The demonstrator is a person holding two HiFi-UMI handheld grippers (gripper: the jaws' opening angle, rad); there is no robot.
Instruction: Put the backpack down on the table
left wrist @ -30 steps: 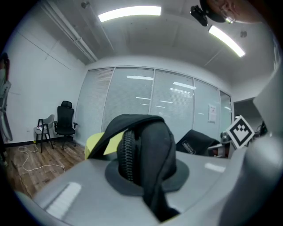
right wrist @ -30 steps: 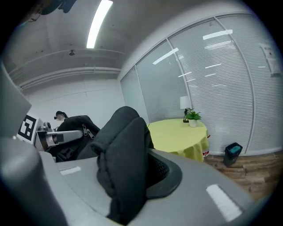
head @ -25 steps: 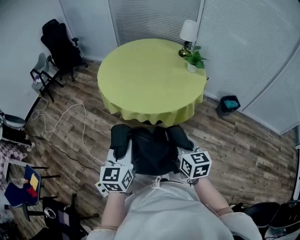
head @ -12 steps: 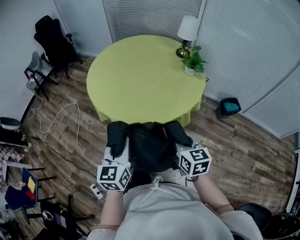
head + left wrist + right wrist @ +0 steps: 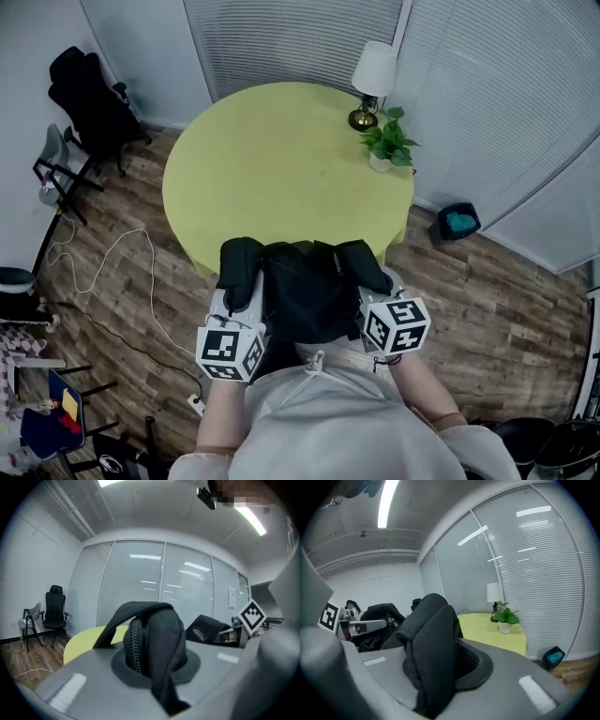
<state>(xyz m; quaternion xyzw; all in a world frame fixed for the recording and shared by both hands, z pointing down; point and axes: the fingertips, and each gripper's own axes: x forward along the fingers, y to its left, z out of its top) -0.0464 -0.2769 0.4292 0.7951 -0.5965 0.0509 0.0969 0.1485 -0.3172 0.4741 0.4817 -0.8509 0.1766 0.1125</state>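
Observation:
A black backpack [image 5: 305, 295] hangs between my two grippers in front of the person's chest, its far end over the near edge of the round yellow-green table [image 5: 281, 169]. My left gripper [image 5: 232, 314] is shut on the backpack's left shoulder strap [image 5: 239, 267]. In the left gripper view that strap [image 5: 150, 634] bulges up between the jaws of the left gripper [image 5: 150, 670]. My right gripper [image 5: 382, 305] is shut on the right strap [image 5: 366, 267]. The right gripper view shows this padded strap [image 5: 433, 634] pinched in the right gripper [image 5: 436, 672].
A white-shaded lamp [image 5: 373, 80] and a small potted plant [image 5: 386, 145] stand at the table's far right edge. A black office chair [image 5: 89, 98] and a grey chair [image 5: 52, 173] stand at the left. A cable [image 5: 122, 262] trails over the wooden floor, and a bin [image 5: 457, 223] stands at the right.
The person has carried the backpack forward to the table. Its far end now overlaps the table's near edge. Both grippers keep hold of the straps.

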